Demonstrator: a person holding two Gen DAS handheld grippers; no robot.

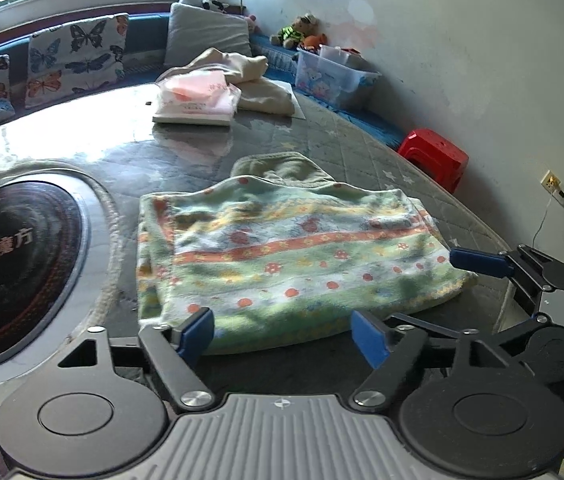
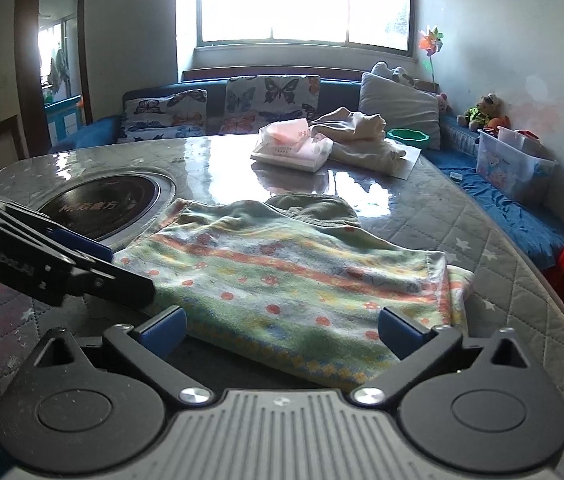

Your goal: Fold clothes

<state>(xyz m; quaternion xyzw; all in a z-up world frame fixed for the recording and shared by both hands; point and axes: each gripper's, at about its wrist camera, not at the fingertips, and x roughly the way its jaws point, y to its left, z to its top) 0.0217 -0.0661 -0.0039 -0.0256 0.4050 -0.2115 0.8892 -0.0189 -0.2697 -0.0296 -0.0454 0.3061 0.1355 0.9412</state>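
We see one folded towel [image 1: 282,252] lying flat at the near edge of the desk [image 1: 361,148], a green cloth [image 1: 282,168] tucked under its far edge. Our two tools, left [image 1: 283,334] and right [image 2: 282,326], hover wide open at its near edge, gripping nothing. Beyond lies bare glossy desk, then one pink packet [image 2: 293,146] beside one beige garment [image 2: 361,140].

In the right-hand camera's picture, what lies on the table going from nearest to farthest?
Right gripper → patterned towel → green cloth → pink-and-white packet.
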